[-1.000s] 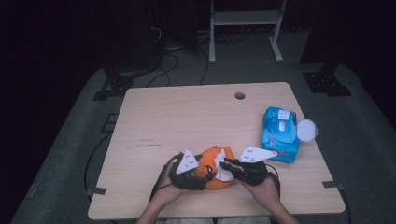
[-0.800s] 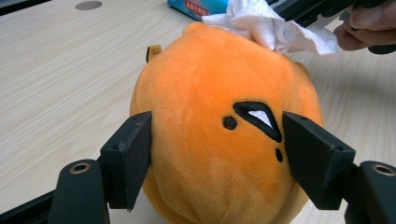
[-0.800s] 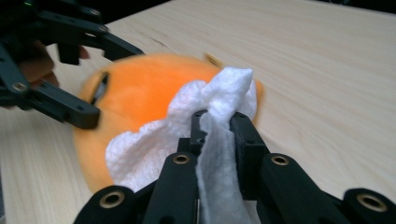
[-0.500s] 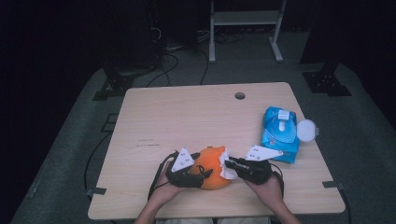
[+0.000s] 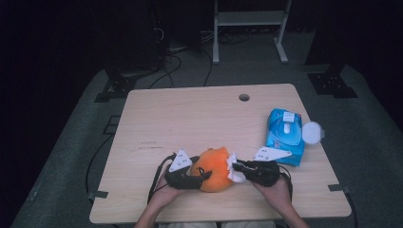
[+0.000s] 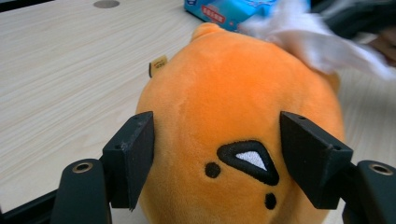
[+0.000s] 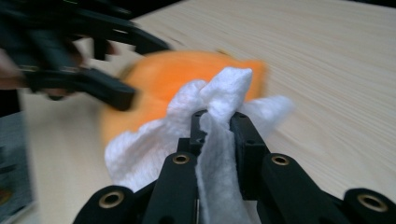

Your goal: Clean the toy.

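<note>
A round orange plush toy (image 5: 214, 168) with a black stitched face (image 6: 247, 161) rests near the table's front edge. My left gripper (image 5: 202, 176) comes at it from the left. Its jaws have just been closing, and their pads (image 6: 133, 154) press into the toy's two sides. From the right, my right gripper (image 5: 236, 167) is shut on a crumpled white wipe (image 7: 219, 88), which it holds against the toy's (image 7: 154, 79) upper right side. The same wipe (image 6: 317, 42) shows blurred behind the toy (image 6: 233, 93) in the left gripper view.
A blue wipe pack (image 5: 285, 135) lies at the table's right edge, its white lid (image 5: 312, 132) flipped open. Farther back the wooden table (image 5: 190, 118) has a cable hole (image 5: 244, 97). Dark floor, cables and a rack lie beyond.
The right gripper and its wipe have shifted slightly along the toy's right side. The left gripper sits a little closer on the toy. Both hands stay almost in place.
</note>
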The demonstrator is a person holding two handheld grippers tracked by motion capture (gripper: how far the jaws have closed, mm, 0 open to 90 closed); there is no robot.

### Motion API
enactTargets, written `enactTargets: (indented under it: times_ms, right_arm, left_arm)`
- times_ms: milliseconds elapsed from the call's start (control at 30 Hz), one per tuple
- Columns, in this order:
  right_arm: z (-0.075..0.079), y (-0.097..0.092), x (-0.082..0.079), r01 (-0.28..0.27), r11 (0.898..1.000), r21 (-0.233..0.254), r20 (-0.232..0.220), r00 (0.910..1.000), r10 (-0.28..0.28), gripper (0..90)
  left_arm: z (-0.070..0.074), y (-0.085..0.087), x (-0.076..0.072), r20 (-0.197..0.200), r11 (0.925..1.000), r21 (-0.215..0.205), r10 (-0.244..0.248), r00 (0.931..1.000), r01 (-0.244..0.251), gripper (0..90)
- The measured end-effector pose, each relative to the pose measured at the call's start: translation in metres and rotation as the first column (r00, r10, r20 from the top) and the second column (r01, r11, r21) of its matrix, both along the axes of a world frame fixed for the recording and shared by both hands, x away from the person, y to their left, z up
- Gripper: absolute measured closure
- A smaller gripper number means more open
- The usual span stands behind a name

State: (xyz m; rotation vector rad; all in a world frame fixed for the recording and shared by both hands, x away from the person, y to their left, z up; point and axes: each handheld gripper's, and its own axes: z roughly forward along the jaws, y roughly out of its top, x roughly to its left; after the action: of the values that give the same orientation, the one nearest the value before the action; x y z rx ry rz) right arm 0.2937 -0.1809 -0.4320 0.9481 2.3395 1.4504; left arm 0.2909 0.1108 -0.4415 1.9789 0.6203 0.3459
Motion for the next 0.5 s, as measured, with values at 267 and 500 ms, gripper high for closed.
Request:
enactTargets:
  times_ms: [267,500]
  right_arm:
    - [0.002,0.006,-0.001,-0.012,1.0,0.025,0.011,0.9999,0.011,79.8]
    - [0.0,0.005,-0.001,-0.003,1.0,0.031,-0.005,1.0,0.003,79.8]
  left_arm:
    - [0.005,-0.01,-0.008,0.026,0.9975,0.043,-0.057,0.998,0.056,25.6]
    - [-0.002,-0.01,-0.001,-0.041,0.9987,0.05,0.011,0.9991,-0.009,16.9]
